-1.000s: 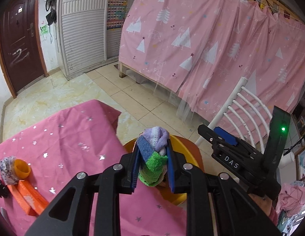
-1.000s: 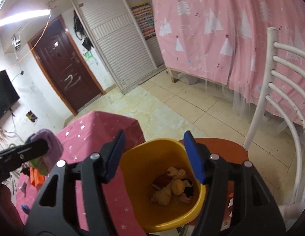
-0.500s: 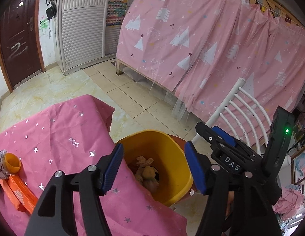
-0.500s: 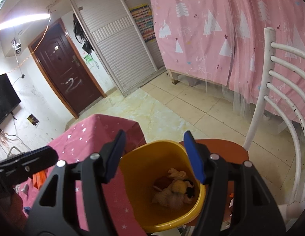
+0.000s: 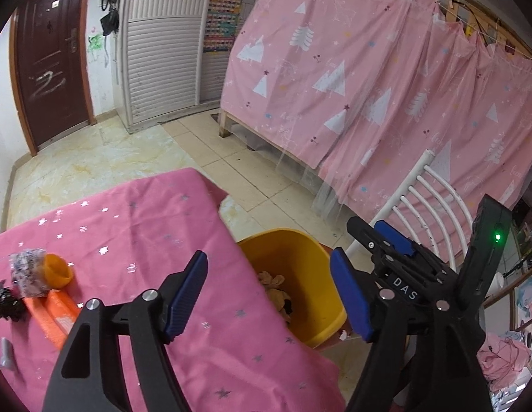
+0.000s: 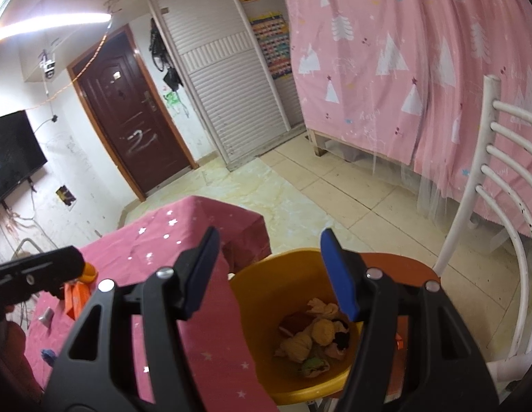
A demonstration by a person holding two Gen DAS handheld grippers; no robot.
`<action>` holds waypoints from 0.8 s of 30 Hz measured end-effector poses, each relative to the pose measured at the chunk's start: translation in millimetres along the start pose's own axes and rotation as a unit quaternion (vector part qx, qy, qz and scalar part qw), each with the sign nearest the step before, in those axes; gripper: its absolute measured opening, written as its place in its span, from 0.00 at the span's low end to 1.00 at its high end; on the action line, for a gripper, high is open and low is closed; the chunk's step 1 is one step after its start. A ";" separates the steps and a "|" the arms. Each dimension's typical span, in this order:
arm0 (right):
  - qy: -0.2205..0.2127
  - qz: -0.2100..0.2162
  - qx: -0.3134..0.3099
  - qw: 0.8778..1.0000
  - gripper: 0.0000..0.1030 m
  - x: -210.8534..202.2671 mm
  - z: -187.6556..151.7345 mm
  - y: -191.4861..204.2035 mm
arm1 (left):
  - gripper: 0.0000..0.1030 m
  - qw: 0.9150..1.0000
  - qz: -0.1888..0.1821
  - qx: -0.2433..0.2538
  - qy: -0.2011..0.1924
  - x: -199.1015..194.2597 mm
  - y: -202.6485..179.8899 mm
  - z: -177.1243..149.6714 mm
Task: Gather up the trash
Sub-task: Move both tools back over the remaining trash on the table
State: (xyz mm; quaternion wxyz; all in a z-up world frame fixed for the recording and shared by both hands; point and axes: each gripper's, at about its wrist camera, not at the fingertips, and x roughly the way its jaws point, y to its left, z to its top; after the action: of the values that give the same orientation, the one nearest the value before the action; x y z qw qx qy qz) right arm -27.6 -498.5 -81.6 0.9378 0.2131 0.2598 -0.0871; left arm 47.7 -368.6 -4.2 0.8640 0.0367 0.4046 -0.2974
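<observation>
Both grippers stand apart, empty: left gripper (image 5: 269, 295), jaws just opening, right gripper (image 6: 269, 271) over the yellow bin (image 6: 262, 309). We judge remaining table (image 5: 135, 213) scraps next, possibly wrappers (image 5: 27, 271); approach low.

The right hand-held gripper (image 6: 269, 267) stands open and empty above a yellow bin (image 6: 266, 285) of crumpled trash (image 6: 314, 340), beside the pink-clothed bench (image 6: 183, 230). The bin sits on a white chair (image 6: 485, 213).
</observation>
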 end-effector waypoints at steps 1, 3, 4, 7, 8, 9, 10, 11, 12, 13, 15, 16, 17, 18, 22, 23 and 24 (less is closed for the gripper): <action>-0.001 0.001 -0.006 1.000 0.58 -0.9 -0.5 4.7 | 0.65 1.000 0.001 -0.001 -0.001 -2.6 2.3 -0.4; -0.003 0.005 -0.015 1.000 0.58 -2.4 -1.0 12.2 | 0.66 1.000 0.007 -0.003 -0.003 -9.8 9.0 -0.7; -0.002 0.013 -0.019 1.000 0.58 -3.2 -2.0 17.6 | 0.66 1.000 0.012 -0.004 -0.006 -14.1 12.7 -1.6; 0.000 0.030 -0.029 0.999 0.59 -4.3 -4.8 31.3 | 0.66 1.000 0.023 -0.005 -0.013 -27.2 25.5 -3.8; 0.001 0.032 -0.033 0.999 0.59 -4.0 -5.9 35.1 | 0.66 1.000 0.026 -0.005 -0.015 -30.5 28.8 -4.1; 0.002 0.035 -0.037 0.999 0.59 -4.1 -7.2 39.8 | 0.66 0.999 0.030 -0.004 -0.017 -34.6 32.9 -5.0; 0.004 0.040 -0.043 0.998 0.59 -3.6 -9.0 46.6 | 0.67 0.999 0.036 -0.003 -0.019 -39.6 38.4 -5.8; 0.006 0.044 -0.046 0.998 0.59 -2.8 -9.9 49.9 | 0.67 0.999 0.045 -0.001 -0.021 -44.6 45.4 -6.6; 0.009 0.050 -0.051 0.997 0.59 -1.4 -11.8 56.0 | 0.67 0.998 0.055 0.000 -0.024 -50.5 53.1 -7.1; 0.012 0.054 -0.054 0.997 0.59 -0.4 -12.3 59.7 | 0.67 0.998 0.060 -0.001 -0.026 -55.0 58.9 -7.1; 0.019 0.058 -0.063 0.996 0.59 4.0 -15.4 71.9 | 0.67 0.997 0.072 -0.007 -0.033 -65.5 74.8 -7.5; 0.023 0.060 -0.067 0.996 0.59 6.4 -16.6 76.8 | 0.67 0.996 0.079 -0.011 -0.036 -70.8 83.7 -7.3; 0.026 0.061 -0.069 0.995 0.60 8.1 -17.7 79.7 | 0.67 0.995 0.086 -0.015 -0.039 -75.7 92.0 -7.4; 0.031 0.063 -0.073 0.995 0.60 10.6 -19.4 87.0 | 0.67 0.995 0.092 -0.018 -0.041 -79.2 99.3 -7.6; 0.038 0.070 -0.089 0.993 0.60 14.1 -21.0 107.0 | 0.67 0.991 0.124 -0.029 -0.044 -91.1 130.5 -7.7; 0.039 0.072 -0.093 0.992 0.60 14.4 -21.0 112.0 | 0.67 0.990 0.128 -0.031 -0.045 -92.7 134.5 -8.6; 0.040 0.075 -0.098 0.992 0.60 14.8 -20.9 118.9 | 0.67 0.990 0.132 -0.035 -0.047 -95.3 140.5 -8.1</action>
State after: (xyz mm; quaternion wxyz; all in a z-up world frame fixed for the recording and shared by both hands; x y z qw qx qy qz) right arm 8.2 -383.7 -63.3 0.9468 0.1419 0.2882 0.0179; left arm 71.4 -204.8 34.2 0.9143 0.0458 0.3656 -0.1680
